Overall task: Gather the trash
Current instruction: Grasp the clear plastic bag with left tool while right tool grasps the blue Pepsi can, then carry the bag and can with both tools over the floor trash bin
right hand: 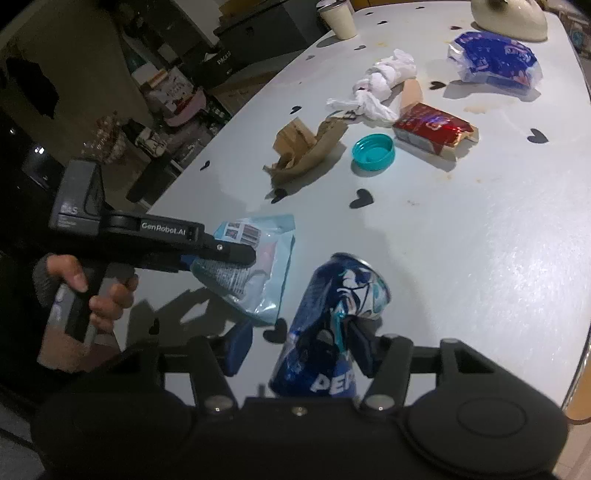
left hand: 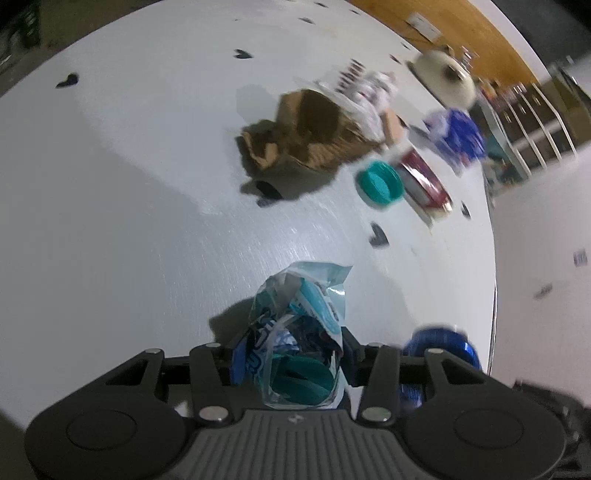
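Note:
My left gripper [left hand: 291,354] is shut on a light blue plastic wrapper [left hand: 303,325] and holds it above the white table [left hand: 129,184]. The same gripper [right hand: 236,258] and wrapper [right hand: 258,266] show at the left of the right wrist view. My right gripper [right hand: 303,350] is shut on a dented blue Pepsi can [right hand: 332,325], held near the table's front edge. The can also shows blurred in the left wrist view [left hand: 439,343]. Crumpled brown paper [right hand: 306,147], a teal lid [right hand: 373,151], a red packet [right hand: 432,133], white tissue [right hand: 380,85] and a blue wrapper [right hand: 495,59] lie further back.
A paper cup [right hand: 341,16] and a cream dish [right hand: 513,14] stand at the table's far end. Black heart stickers [right hand: 362,199] dot the tabletop. Boxes and clutter [right hand: 173,92] sit on the floor left of the table. The table edge [right hand: 580,332] runs at the right.

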Demonstrator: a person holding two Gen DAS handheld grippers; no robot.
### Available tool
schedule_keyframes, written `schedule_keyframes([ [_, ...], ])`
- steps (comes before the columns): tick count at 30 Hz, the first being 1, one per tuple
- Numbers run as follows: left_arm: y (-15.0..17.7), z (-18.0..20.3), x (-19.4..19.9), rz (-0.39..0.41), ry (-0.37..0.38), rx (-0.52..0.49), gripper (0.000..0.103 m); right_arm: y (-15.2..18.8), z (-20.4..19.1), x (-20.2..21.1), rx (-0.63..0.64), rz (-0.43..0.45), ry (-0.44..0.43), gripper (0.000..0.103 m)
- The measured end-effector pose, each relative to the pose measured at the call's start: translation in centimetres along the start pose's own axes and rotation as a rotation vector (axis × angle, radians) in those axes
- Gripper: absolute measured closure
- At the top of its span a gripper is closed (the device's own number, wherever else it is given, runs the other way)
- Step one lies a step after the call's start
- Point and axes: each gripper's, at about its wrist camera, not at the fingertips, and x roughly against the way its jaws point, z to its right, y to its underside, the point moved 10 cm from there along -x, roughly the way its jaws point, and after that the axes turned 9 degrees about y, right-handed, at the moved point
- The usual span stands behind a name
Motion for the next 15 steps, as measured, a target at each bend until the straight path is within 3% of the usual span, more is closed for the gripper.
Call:
schedule_keyframes([
  [5,2.5,1.1,0.1,-0.052,0.002,-0.074,0.054,0.2,-1.2,-0.5,-0.018,0.000,0.082,0.046],
  [7,3.1,1.5,0.1,-0.062,0.010,-0.090,0.054,-0.2,-0.9,-0.9,-0.083,0.000,0.126,0.046],
  [11,3.5,2.3,0.3,-0.059,0.007,-0.141,0.054,-1.4,-0.3,-1.5,-0.263,0.005,0.159,0.060],
  [15,3.2,2.6,0.6,-0.040,-0.024,-0.189,0.054,-1.7,-0.6,-2.4,-0.266,-0.013,0.223,0.069],
])
